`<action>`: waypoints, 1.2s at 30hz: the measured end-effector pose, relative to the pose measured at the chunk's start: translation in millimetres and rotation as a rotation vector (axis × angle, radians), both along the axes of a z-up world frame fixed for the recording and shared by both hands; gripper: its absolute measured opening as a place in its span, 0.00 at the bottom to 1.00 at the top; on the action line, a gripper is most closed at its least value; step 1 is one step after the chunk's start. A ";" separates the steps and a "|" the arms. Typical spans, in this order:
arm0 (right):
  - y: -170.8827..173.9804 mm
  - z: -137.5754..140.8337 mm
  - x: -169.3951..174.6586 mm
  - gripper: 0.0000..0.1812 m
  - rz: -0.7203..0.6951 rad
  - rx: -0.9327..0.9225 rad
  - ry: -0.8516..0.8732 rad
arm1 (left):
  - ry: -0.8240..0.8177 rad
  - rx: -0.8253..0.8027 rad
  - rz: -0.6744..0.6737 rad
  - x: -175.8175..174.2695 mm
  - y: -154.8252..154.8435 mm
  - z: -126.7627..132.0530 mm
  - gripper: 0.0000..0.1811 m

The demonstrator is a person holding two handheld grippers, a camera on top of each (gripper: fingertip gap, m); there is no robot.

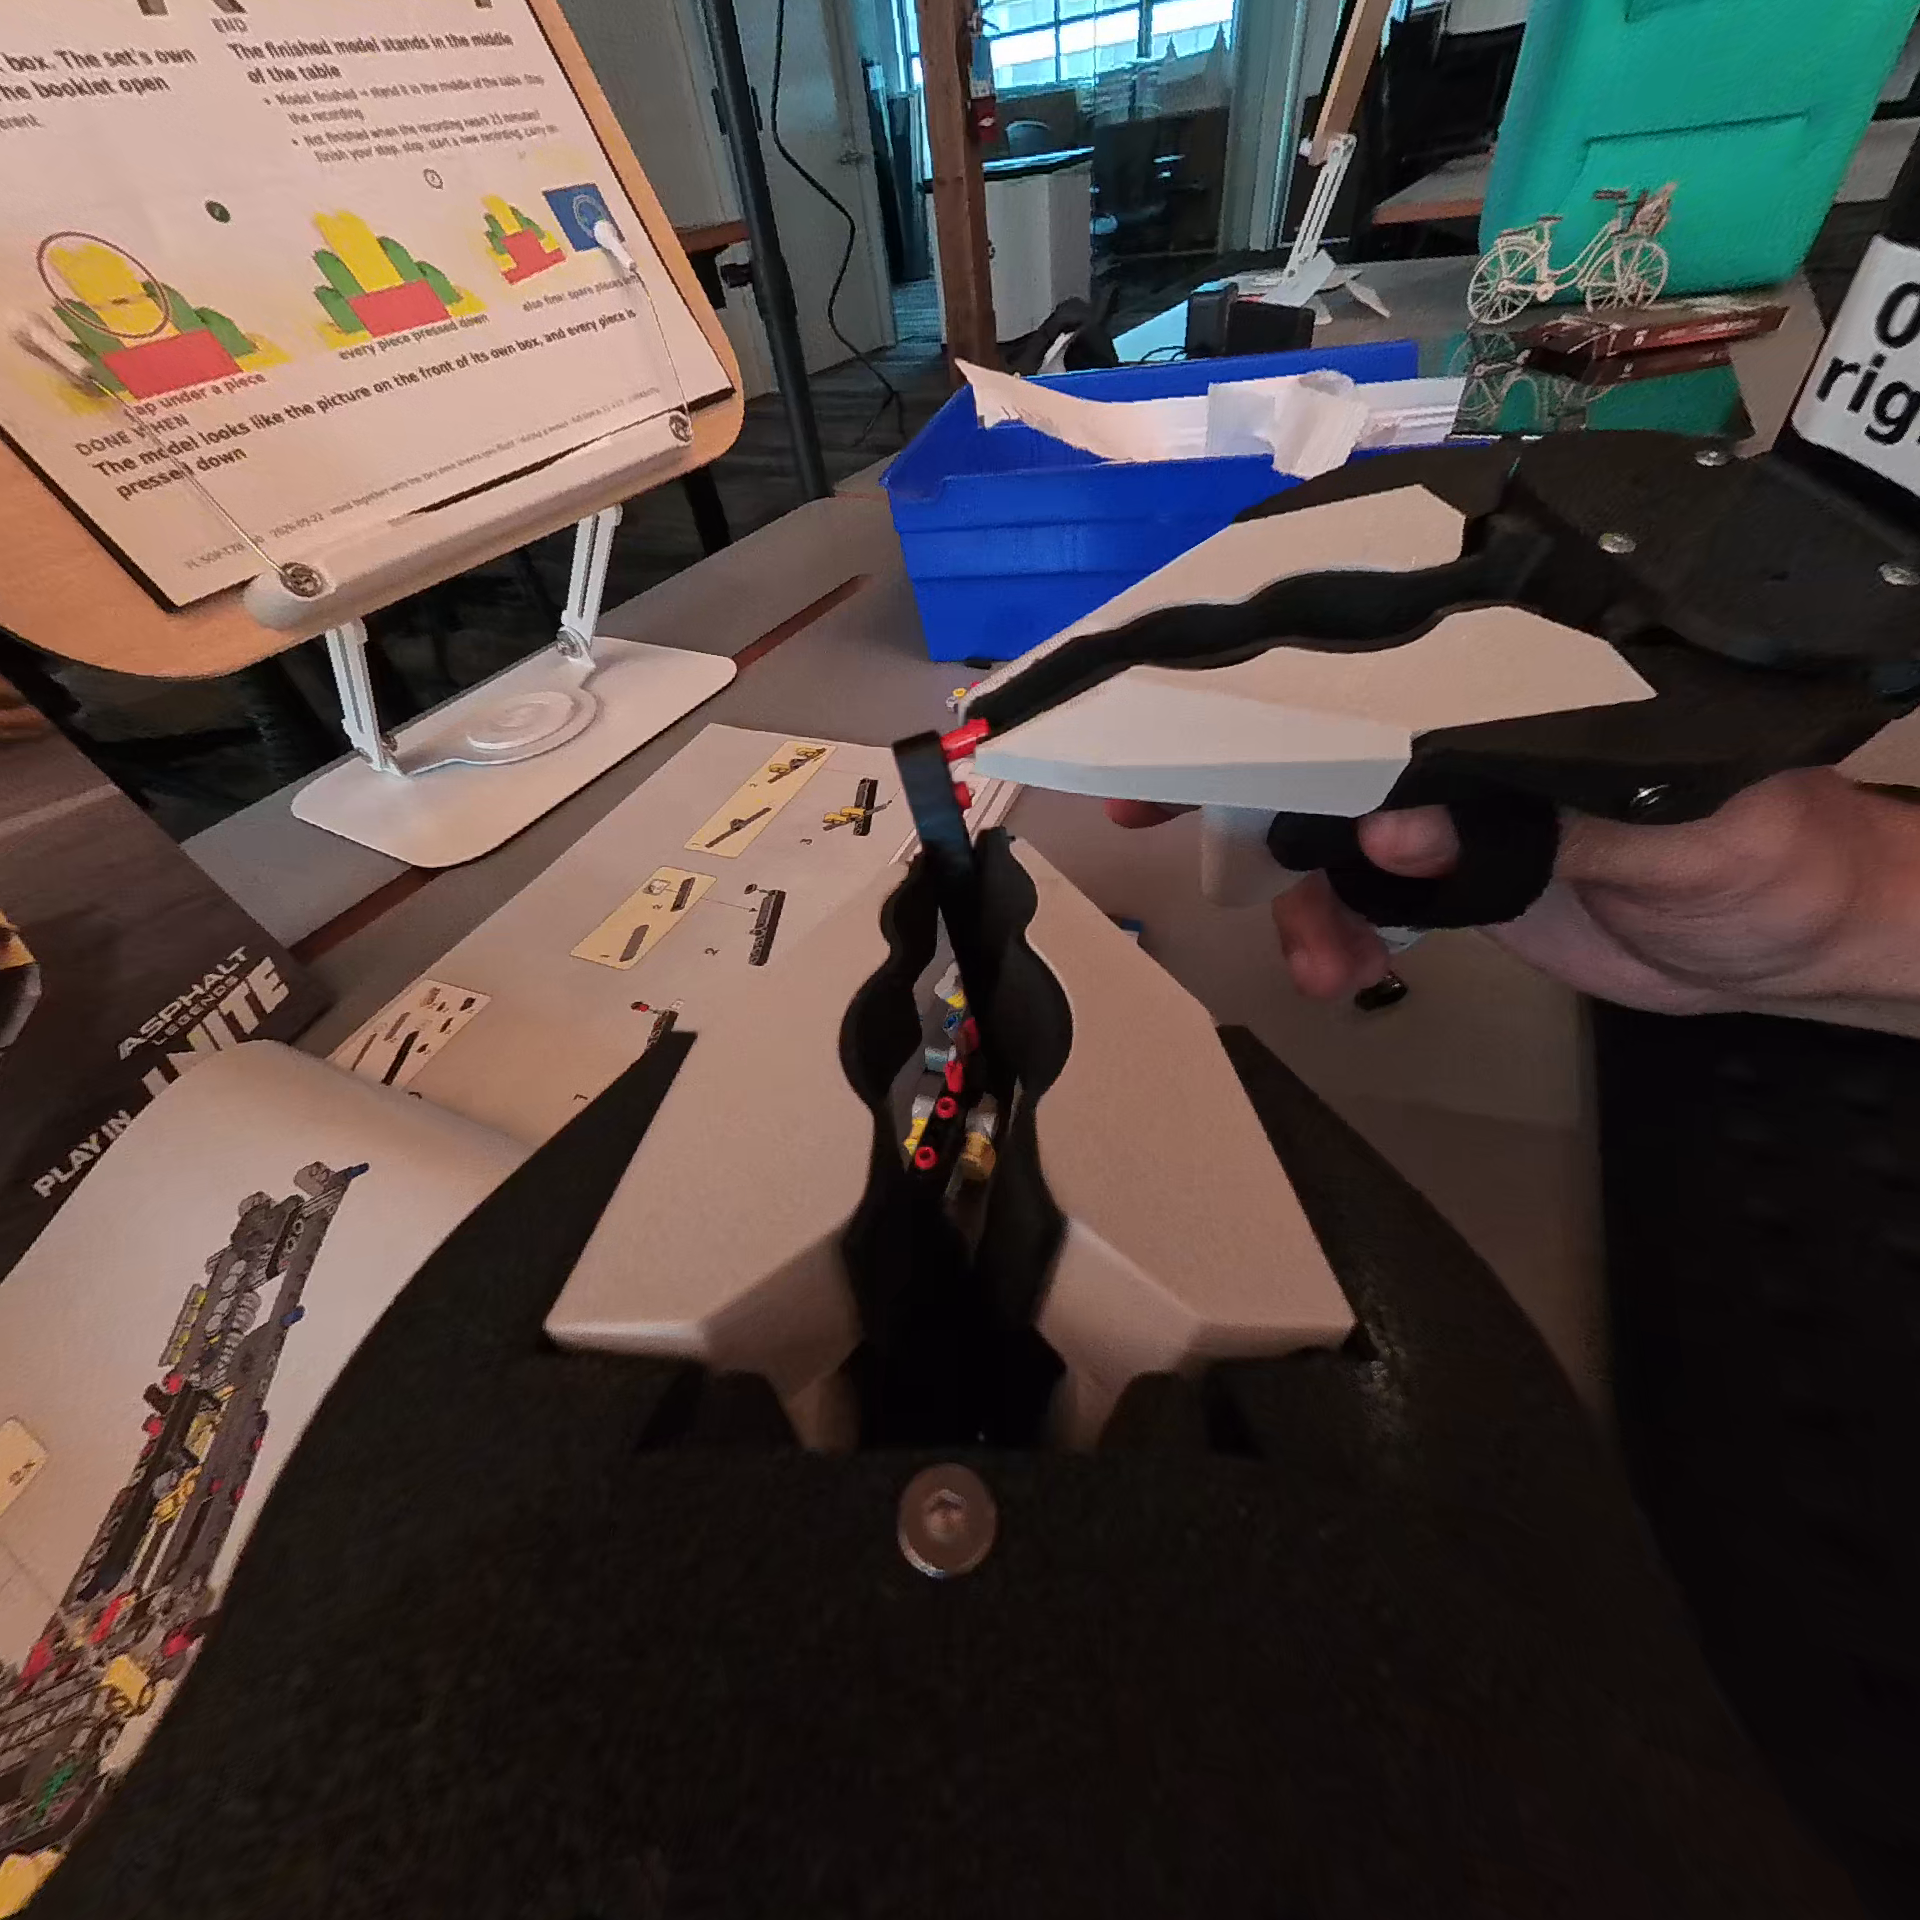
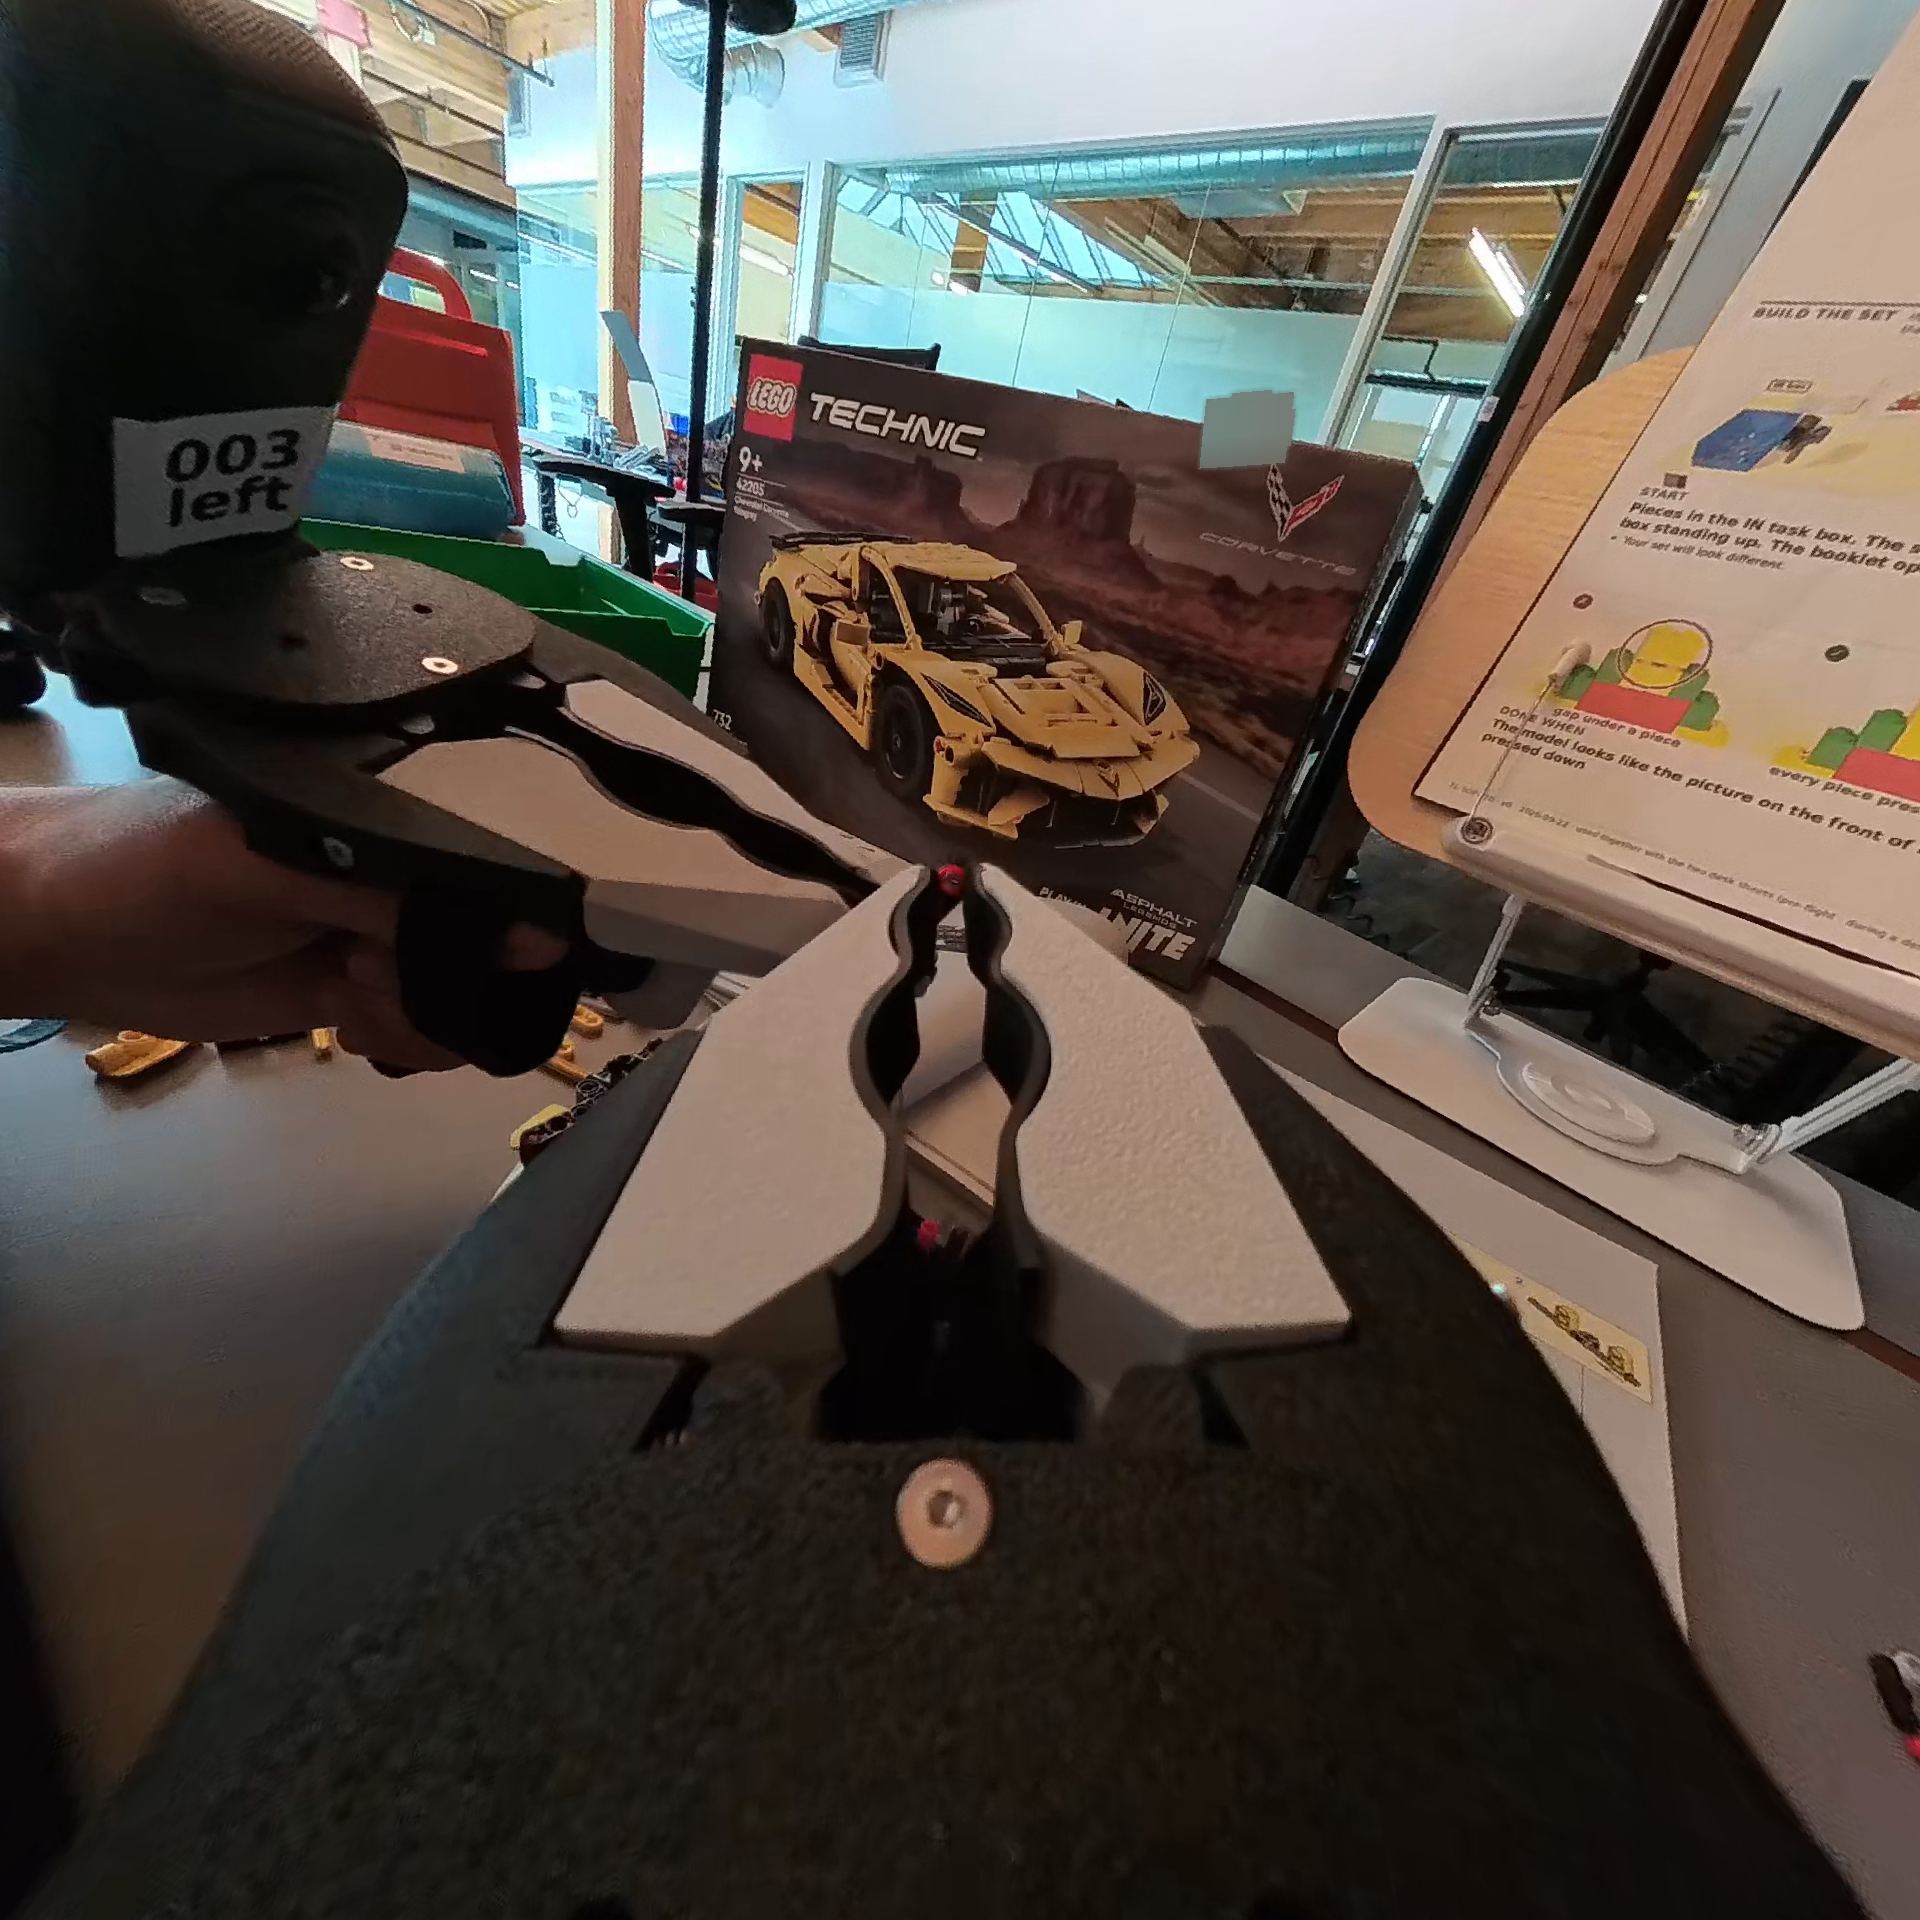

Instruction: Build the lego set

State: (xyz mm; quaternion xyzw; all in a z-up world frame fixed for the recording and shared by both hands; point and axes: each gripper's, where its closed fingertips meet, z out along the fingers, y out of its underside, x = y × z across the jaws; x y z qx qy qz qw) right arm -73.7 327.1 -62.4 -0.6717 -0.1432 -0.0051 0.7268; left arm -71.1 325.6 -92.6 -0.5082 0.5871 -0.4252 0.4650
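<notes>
In the left wrist view my left gripper (image 1: 961,868) is shut on a long black beam (image 1: 935,810) that stands up out of its fingertips above the table. My right gripper (image 1: 971,732) comes in from the right, shut on a small red pin (image 1: 964,740) that touches the beam's top end. In the right wrist view my right gripper (image 2: 948,888) pinches the red pin (image 2: 948,878) at its tips, and the left gripper (image 2: 868,883) meets it from the left. The beam is mostly hidden there.
An open instruction booklet (image 1: 727,883) lies under the grippers. A sheet on a white stand (image 1: 312,260) is at the left, a blue bin (image 1: 1091,561) behind. The set's box (image 2: 1039,644) stands upright, a green bin (image 2: 582,603) beside it. Loose pieces (image 2: 135,1055) lie on the table. Only a small space, under 4 cm, lies between the two pairs of fingers.
</notes>
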 end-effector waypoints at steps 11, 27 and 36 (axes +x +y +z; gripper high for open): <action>0.9 4.4 -1.8 0.02 -0.073 0.046 -0.160 | -0.011 -0.126 -0.024 0.1 -0.9 3.9 0.03; 4.6 -6.5 -0.9 0.02 -0.061 -0.025 -0.101 | 0.035 0.345 0.134 -2.0 15.0 -0.1 0.03; 5.1 -12.1 0.2 0.02 -0.072 -0.055 -0.115 | 0.063 0.458 0.143 -2.7 18.2 -4.1 0.03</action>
